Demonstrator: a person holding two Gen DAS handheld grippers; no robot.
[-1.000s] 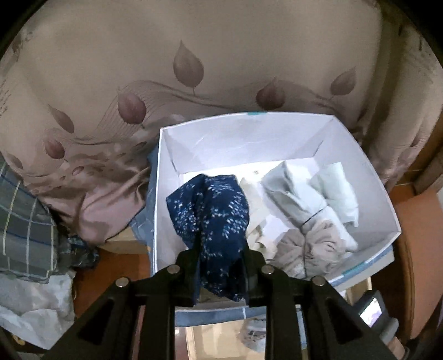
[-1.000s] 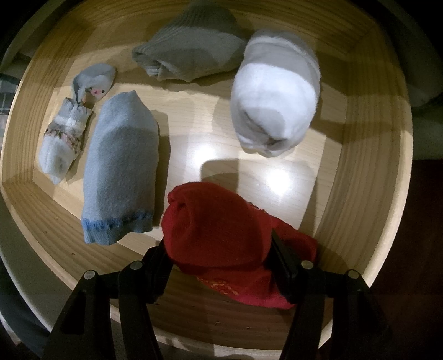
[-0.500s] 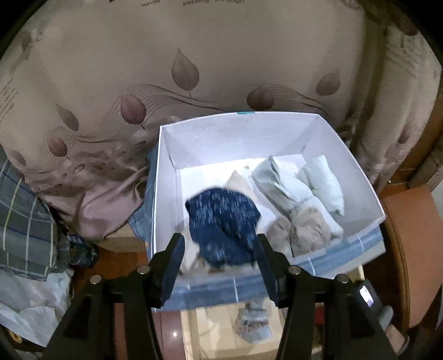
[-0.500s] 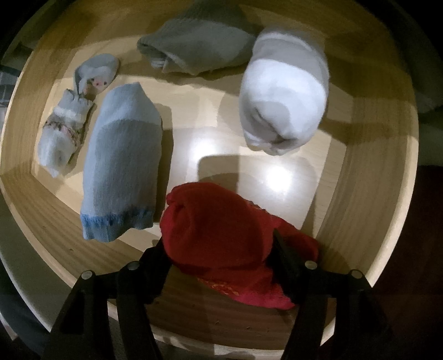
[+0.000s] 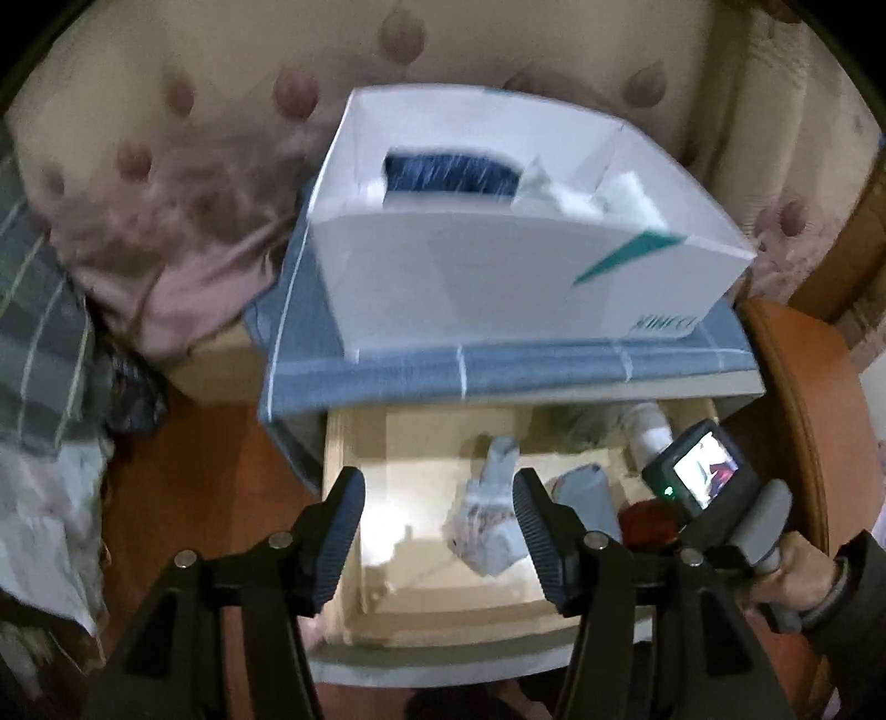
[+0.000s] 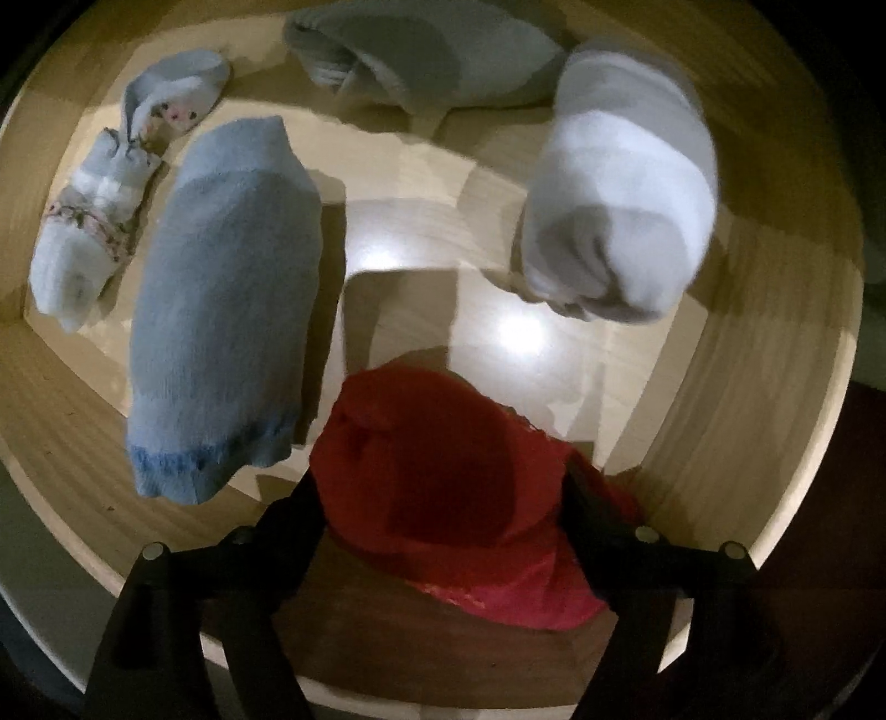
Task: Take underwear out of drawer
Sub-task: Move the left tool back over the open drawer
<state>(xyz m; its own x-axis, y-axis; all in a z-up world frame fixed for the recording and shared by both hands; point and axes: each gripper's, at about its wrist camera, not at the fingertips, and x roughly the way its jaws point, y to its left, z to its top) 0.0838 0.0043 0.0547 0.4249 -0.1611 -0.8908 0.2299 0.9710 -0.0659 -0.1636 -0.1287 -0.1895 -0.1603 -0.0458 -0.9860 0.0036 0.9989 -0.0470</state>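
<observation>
The wooden drawer (image 5: pixel 443 626) stands open under a white box (image 5: pixel 498 277). Navy patterned underwear (image 5: pixel 448 174) lies inside that box. My left gripper (image 5: pixel 437 487) hangs above the drawer, its jaws opening with nothing between them. In the right wrist view, my right gripper (image 6: pixel 440 498) points down into the drawer (image 6: pixel 747 387). Its jaws are opening, one finger on each side of a red underwear bundle (image 6: pixel 443 454) that rests on the drawer floor. The red bundle (image 5: pixel 645 518) also shows in the left wrist view, beside the right gripper's body and the hand holding it.
Also in the drawer are a light blue roll (image 6: pixel 221 310), a white and grey bundle (image 6: pixel 620 210), a grey bundle (image 6: pixel 432 50) and a small patterned sock (image 6: pixel 99 221). The box sits on a blue cloth (image 5: pixel 498 371). Leaf-print bedding (image 5: pixel 166 166) lies behind.
My left gripper let go of the navy underwear into the white box, opened, and swung back down over the drawer. My right gripper's fingers spread wider around the red bundle.
</observation>
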